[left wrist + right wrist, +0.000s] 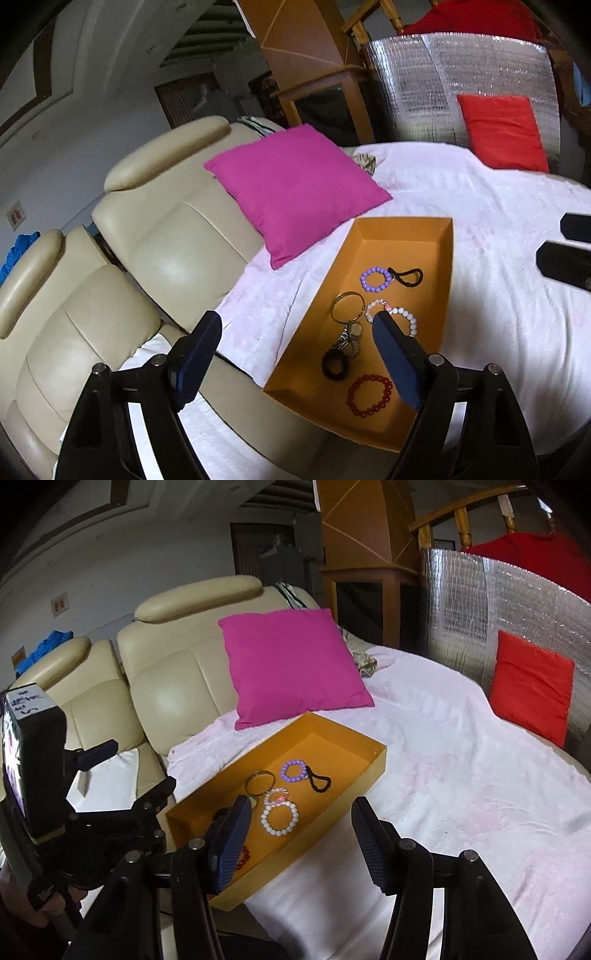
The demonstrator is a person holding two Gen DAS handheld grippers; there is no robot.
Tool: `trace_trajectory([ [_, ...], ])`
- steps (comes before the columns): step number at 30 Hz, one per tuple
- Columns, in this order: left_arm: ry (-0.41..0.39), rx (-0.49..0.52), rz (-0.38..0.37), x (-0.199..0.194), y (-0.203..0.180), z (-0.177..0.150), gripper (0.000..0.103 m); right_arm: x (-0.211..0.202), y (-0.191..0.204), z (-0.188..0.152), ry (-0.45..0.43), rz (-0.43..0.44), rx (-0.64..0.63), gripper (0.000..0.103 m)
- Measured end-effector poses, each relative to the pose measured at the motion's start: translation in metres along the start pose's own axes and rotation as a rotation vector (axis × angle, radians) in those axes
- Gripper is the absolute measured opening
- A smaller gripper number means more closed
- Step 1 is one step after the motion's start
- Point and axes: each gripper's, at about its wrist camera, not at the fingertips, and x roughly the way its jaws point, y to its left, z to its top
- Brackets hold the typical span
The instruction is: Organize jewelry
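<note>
An orange cardboard box [436,295] [373,768] lies on a white blanket. In it lie a purple bead bracelet [375,279] [293,771], a black hair tie [406,277] [319,782], a gold bangle [347,305] [260,782], a white pearl bracelet [404,319] [279,818], a watch [351,339], a black ring-shaped band [335,365] and a red bead bracelet [369,395]. My left gripper [297,325] is open and empty above the box's near left edge. My right gripper [301,808] is open and empty above the box's near end; its fingers [561,258] show in the left wrist view.
A magenta cushion [295,188] [295,664] leans at the box's far end against a cream leather sofa [147,240] [166,657]. A red cushion [502,133] [532,690] rests against a silver foil panel [461,74] at the back right. The white blanket [498,314] [461,775] spreads to the right.
</note>
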Motion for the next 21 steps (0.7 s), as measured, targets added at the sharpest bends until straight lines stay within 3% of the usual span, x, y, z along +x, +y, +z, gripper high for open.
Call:
trace_trajectory([
  [8,-0.039,-0.025,0.030,-0.036,0.016,0.003,0.084,-0.022,0.009,-0.009,0.003,-0.007,0.042,0.061],
  [21,-0.038,-0.054,0.033,-0.047,0.034,0.004,0.084,-0.027,0.027,-0.013,0.035,-0.006,0.069,0.061],
])
